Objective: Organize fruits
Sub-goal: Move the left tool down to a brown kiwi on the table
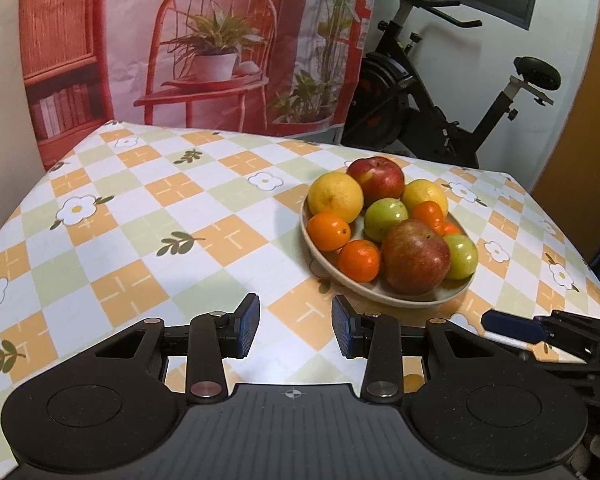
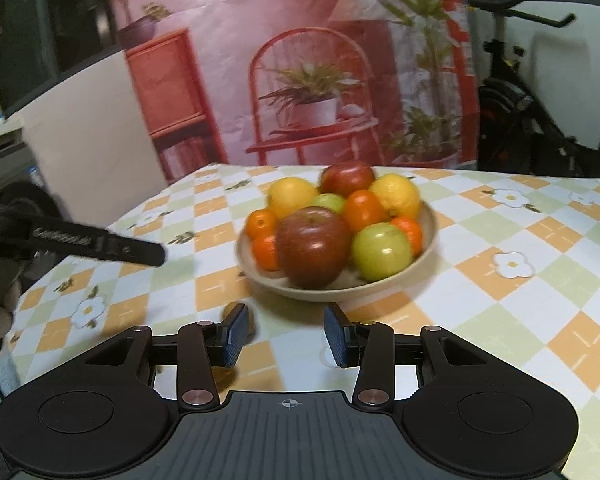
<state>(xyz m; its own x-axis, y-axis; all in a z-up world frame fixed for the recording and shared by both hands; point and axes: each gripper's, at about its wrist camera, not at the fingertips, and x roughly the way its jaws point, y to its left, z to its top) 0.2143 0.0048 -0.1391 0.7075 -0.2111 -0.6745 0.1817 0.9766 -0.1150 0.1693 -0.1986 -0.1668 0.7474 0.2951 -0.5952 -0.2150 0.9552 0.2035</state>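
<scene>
Hovering over the checked table (image 1: 148, 216), both grippers stand part open, nothing between the pads. Left gripper (image 1: 296, 330) sits low centre in its view; plate (image 1: 380, 290) of fruit lies centre right, right gripper's tip at the lower right edge. Right gripper (image 2: 286, 334) faces the plate (image 2: 430, 216) mid-frame, blurred; only here a small brown object (image 2: 232, 308) shows behind its left pad. No legible writing.

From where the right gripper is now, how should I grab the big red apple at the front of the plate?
Probably grip the big red apple across its widest middle, coming from the near side and slightly above with the right gripper. Its near face is clear; oranges and a green apple crowd its sides.
</scene>
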